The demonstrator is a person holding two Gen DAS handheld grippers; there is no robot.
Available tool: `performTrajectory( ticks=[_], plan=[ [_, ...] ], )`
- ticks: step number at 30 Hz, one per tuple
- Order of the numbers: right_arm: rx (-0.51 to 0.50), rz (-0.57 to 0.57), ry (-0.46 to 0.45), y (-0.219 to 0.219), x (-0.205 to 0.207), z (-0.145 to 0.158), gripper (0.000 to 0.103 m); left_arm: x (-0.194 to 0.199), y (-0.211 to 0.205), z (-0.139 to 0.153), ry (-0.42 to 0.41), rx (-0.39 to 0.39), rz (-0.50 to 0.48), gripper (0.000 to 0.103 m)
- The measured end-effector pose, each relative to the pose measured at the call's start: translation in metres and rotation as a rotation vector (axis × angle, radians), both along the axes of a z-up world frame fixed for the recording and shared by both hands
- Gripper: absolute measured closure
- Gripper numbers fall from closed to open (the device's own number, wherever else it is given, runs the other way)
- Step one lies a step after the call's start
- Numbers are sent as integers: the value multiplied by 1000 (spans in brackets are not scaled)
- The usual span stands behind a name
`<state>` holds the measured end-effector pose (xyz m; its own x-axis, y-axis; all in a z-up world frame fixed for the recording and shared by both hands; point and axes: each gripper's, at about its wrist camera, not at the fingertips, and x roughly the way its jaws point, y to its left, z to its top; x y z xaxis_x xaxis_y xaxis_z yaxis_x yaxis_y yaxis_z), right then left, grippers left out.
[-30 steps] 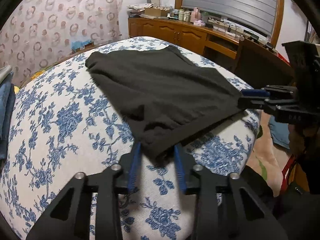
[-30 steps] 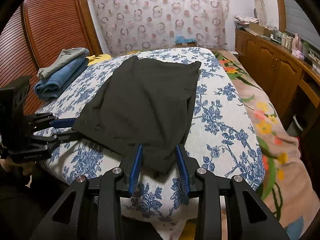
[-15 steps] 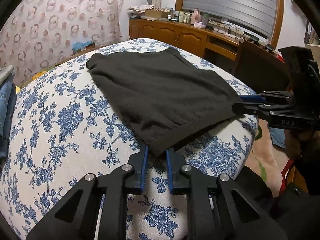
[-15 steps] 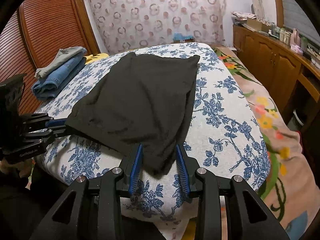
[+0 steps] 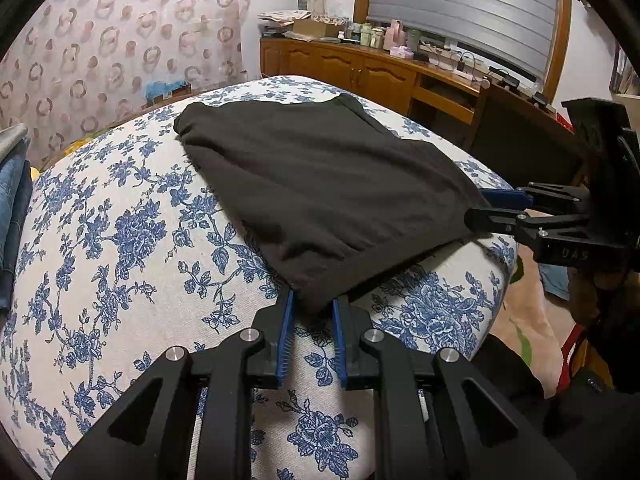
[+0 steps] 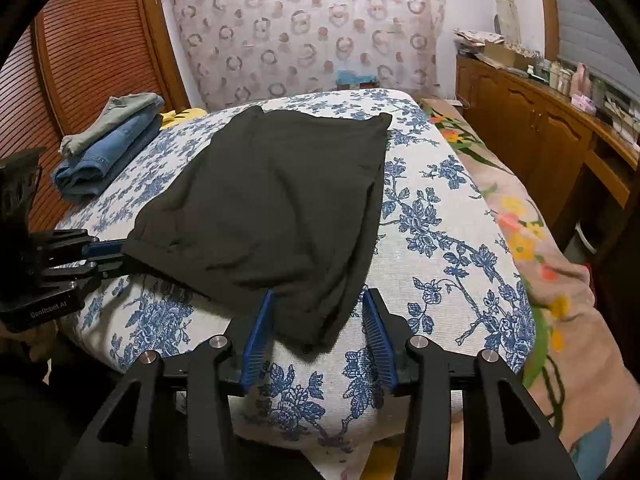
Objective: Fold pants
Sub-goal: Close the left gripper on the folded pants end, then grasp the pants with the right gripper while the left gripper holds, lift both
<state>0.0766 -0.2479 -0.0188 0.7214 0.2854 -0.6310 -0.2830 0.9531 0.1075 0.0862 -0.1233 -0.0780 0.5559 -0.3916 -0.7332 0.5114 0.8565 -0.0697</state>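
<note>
Black pants (image 5: 320, 184) lie folded flat on the blue-flowered bed cover (image 5: 120, 240). My left gripper (image 5: 313, 298) is shut on their near corner, and the cloth is pinched between the blue pads. From the right wrist view the same pants (image 6: 272, 200) spread toward the headboard, and the left gripper (image 6: 108, 256) holds the left corner. My right gripper (image 6: 318, 294) is opening, and the other near corner lies loose between its spread pads, which do not press on it. The right gripper (image 5: 486, 206) also shows at the right edge of the left wrist view.
Folded jeans and a grey garment (image 6: 108, 148) are stacked at the bed's far left. A wooden louvred wardrobe (image 6: 88, 40) stands behind them. A wooden sideboard (image 6: 540, 132) with bottles runs along the right wall. A flowered blanket (image 6: 540, 260) drapes beside the bed.
The left jaws narrowed onto the pants' corner. The right jaws have spread apart, and the corner that was between them now lies loose. Neither hand has shifted.
</note>
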Motion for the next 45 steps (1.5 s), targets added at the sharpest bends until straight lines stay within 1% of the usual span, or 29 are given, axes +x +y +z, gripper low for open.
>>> performTrajectory(
  ticks=[2, 3, 4, 5, 6, 7, 8, 11, 13, 15, 16, 22, 26, 30, 32, 34, 38, 41, 45],
  plan=[
    [6, 3, -1, 0, 0, 0, 56, -2, -1, 0, -8, 9, -5, 86],
    [13, 17, -1, 0, -1, 0, 65, -3, -3, 1, -16, 18, -8, 88],
    [28, 35, 4, -1, -1, 0, 70, -5, -6, 2, -34, 37, -8, 89],
    [26, 38, 3, 0, -1, 0, 72, -6, -8, 4, -42, 38, -9, 90],
    [20, 44, 2, 0, 0, 0, 74, -6, -9, 6, -45, 34, -11, 90],
    [36, 59, 11, -1, 1, 0, 78, -7, -8, 9, -53, 27, -11, 91],
    [64, 72, 27, -2, 3, -1, 85, -7, -7, 12, -60, 14, -9, 91],
    [71, 89, 27, -1, 4, 0, 89, -8, -3, 21, -75, -12, -8, 91],
    [72, 97, 13, 1, 5, 4, 90, -9, -2, 30, -93, -19, -5, 92],
    [75, 102, -13, 2, 5, 13, 90, -11, 1, 43, -114, -29, 8, 92],
    [74, 105, -31, 3, 4, 20, 90, -11, 2, 48, -119, -29, 14, 93],
    [70, 146, -162, 10, -7, 73, 90, -28, 16, 103, -242, -65, 30, 93],
    [74, 184, -241, 17, -16, 105, 90, -34, 31, 128, -295, -85, 46, 93],
    [56, 221, -303, 27, -24, 130, 90, -43, 47, 150, -335, -109, 67, 93],
    [52, 243, -337, 33, -31, 142, 90, -51, 55, 165, -377, -108, 79, 93],
    [54, 265, -367, 39, -39, 154, 90, -57, 60, 175, -403, -108, 84, 93],
    [56, 303, -425, 46, -51, 169, 90, -67, 76, 198, -466, -114, 104, 93],
    [67, 330, -452, 48, -55, 177, 90, -70, 85, 208, -498, -113, 124, 93],
    [66, 348, -455, 54, -41, 175, 90, -62, 96, 207, -504, -102, 156, 93]
  ],
)
